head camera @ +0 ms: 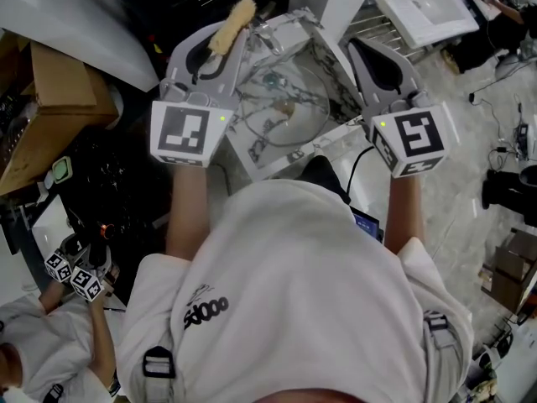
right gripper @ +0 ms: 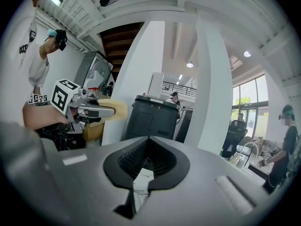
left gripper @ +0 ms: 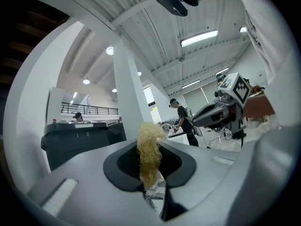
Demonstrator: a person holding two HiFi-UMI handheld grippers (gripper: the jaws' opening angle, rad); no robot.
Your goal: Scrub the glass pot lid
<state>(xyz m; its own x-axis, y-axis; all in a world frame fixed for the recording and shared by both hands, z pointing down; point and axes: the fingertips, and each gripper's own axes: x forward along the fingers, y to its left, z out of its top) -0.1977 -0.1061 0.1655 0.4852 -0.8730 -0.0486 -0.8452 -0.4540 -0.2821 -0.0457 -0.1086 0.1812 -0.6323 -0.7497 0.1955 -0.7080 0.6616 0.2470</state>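
**Head view.** The lid (head camera: pixel 281 112) lies flat on a marbled surface (head camera: pixel 260 159), below and between the two grippers and touched by neither. Its knob faces up at the centre.
- Handling, as a judgement: glass, so stiff, fairly heavy, breakable and slippery when wet. The knob or the rim is the sound place to take hold. The glass face would let the jaws slide.
- The left gripper (head camera: pixel 220 44) is raised above the lid's left side, jaws clamped on a yellow scrubber (head camera: pixel 235 19) that sticks out past the tips.
- The right gripper (head camera: pixel 359 47) is raised on the lid's right side, with nothing seen in it.

**Left gripper view.** The left gripper (left gripper: pixel 151 171) has its jaws drawn in on the scrubber (left gripper: pixel 148 140), which stands up through the pad recess.
- The scrubber looks fibrous and soft. It should give under pressure.
- The view looks out across the room, so the gripper is held up, well clear of the lid.
- The right gripper (left gripper: pixel 220 113) shows at mid-right, also held aloft.

**Right gripper view.** The right gripper (right gripper: pixel 148 140) has its jaws together at the tips, and nothing sits between the pads.
- Only a sliver of marbled surface shows through the gap below.
- The left gripper (right gripper: pixel 94 109) appears at left with the scrubber (right gripper: pixel 117 109) at its tips.

Scrubbing is judged not yet begun, and the lid is unsecured.
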